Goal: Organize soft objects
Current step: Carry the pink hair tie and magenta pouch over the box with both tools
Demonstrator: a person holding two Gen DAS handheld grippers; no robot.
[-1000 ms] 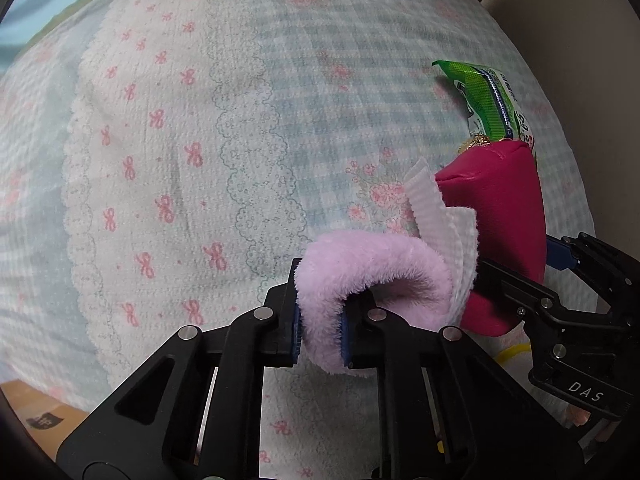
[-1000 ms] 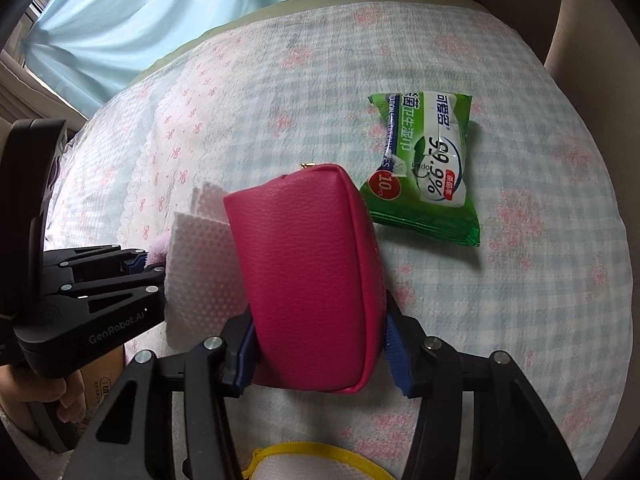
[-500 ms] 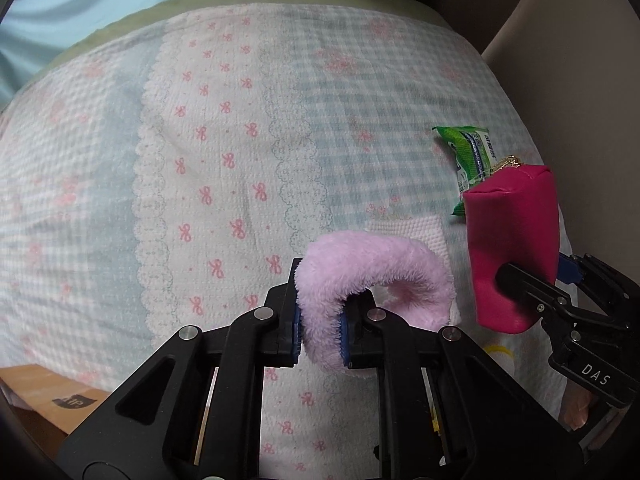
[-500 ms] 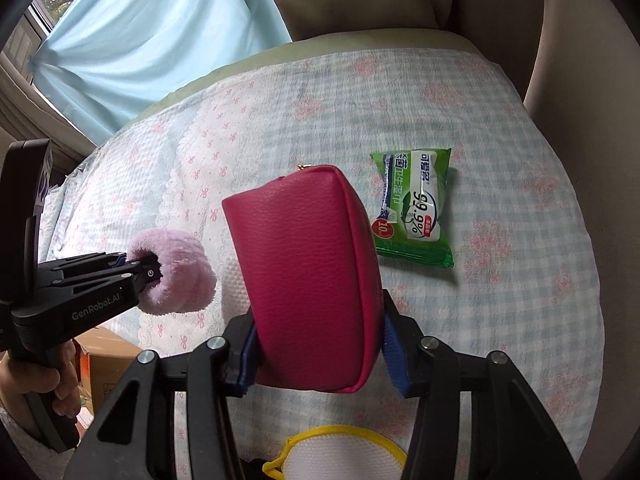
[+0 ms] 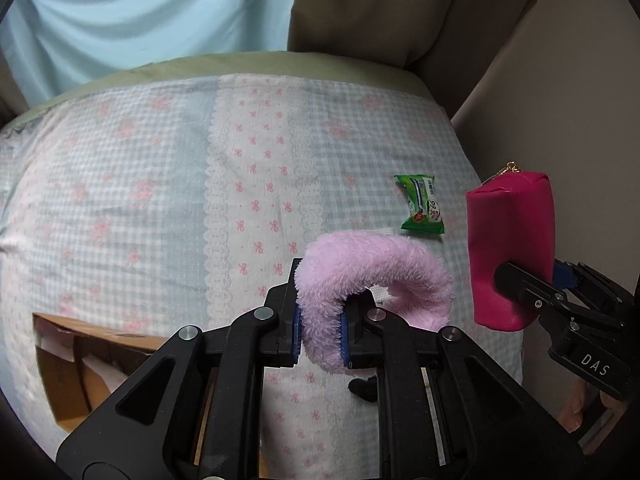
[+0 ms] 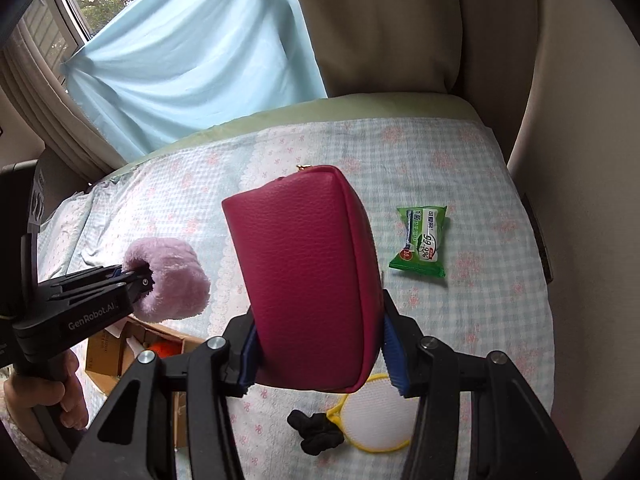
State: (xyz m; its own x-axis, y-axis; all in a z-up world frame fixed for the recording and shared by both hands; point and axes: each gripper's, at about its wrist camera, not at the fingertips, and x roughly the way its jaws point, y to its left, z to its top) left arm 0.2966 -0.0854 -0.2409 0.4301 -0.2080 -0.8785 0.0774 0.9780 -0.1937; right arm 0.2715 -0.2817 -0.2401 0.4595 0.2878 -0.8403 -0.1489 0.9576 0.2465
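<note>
My left gripper (image 5: 320, 336) is shut on a fluffy pink band (image 5: 376, 276) and holds it well above the bed; it also shows in the right wrist view (image 6: 168, 280). My right gripper (image 6: 320, 354) is shut on a magenta pouch (image 6: 312, 276) and holds it in the air; the pouch shows at the right of the left wrist view (image 5: 512, 248). A green wet-wipe pack (image 6: 420, 242) lies flat on the checked bedspread (image 6: 480, 300).
A black scrunchie (image 6: 316, 432) and a yellow-rimmed white mesh pad (image 6: 376, 420) lie on the spread under the right gripper. An open cardboard box (image 5: 80, 360) stands beside the bed at lower left. A beige headboard (image 6: 400, 28) and a blue curtain (image 6: 192, 52) stand behind.
Both grippers have lifted up and back from the bed with the pink band and the pouch. The white folded sheet by the pouch is out of sight now.
</note>
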